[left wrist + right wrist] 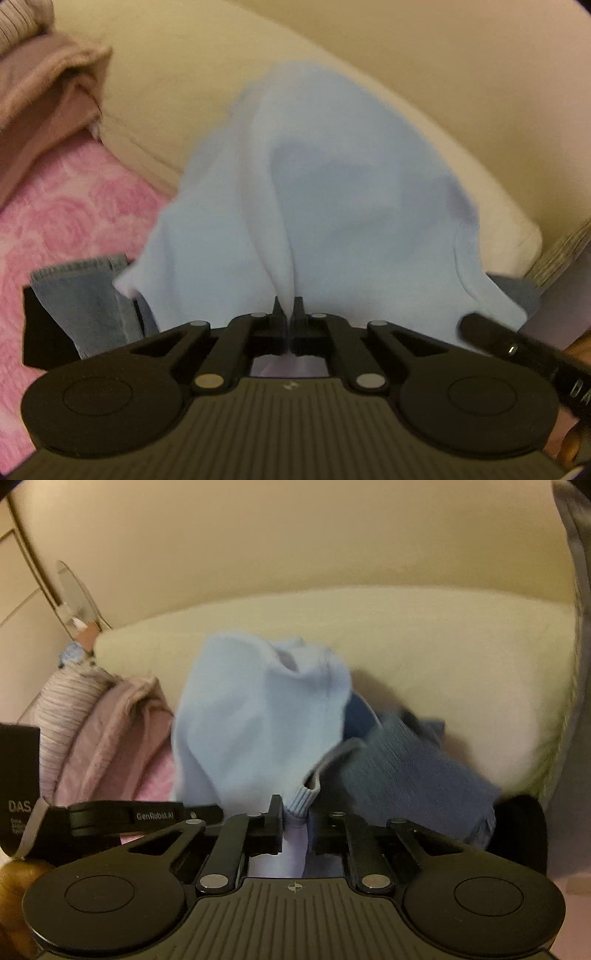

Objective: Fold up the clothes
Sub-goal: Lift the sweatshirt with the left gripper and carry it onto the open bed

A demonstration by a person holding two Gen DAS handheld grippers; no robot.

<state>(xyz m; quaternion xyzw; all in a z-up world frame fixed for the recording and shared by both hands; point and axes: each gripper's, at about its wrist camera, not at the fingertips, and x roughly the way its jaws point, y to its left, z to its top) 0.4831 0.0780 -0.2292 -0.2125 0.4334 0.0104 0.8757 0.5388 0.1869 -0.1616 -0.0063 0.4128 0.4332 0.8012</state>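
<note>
A light blue garment (314, 206) hangs bunched in front of both cameras. My left gripper (288, 310) is shut on a pinched fold of it, and the cloth drapes away over the bed. My right gripper (295, 805) is shut on the same light blue garment (258, 716) at its ribbed hem (303, 797); the jaws stand slightly apart with cloth between them. The other gripper shows at the left of the right wrist view (147, 816) and at the right edge of the left wrist view (517, 347).
A pink rose-patterned bedspread (66, 214) lies below. A cream pillow (177, 92) runs along the back. Mauve and pink clothes (110, 731) are piled at left. A darker blue knit (413, 771) lies at right, a folded denim-blue piece (85, 295) at left.
</note>
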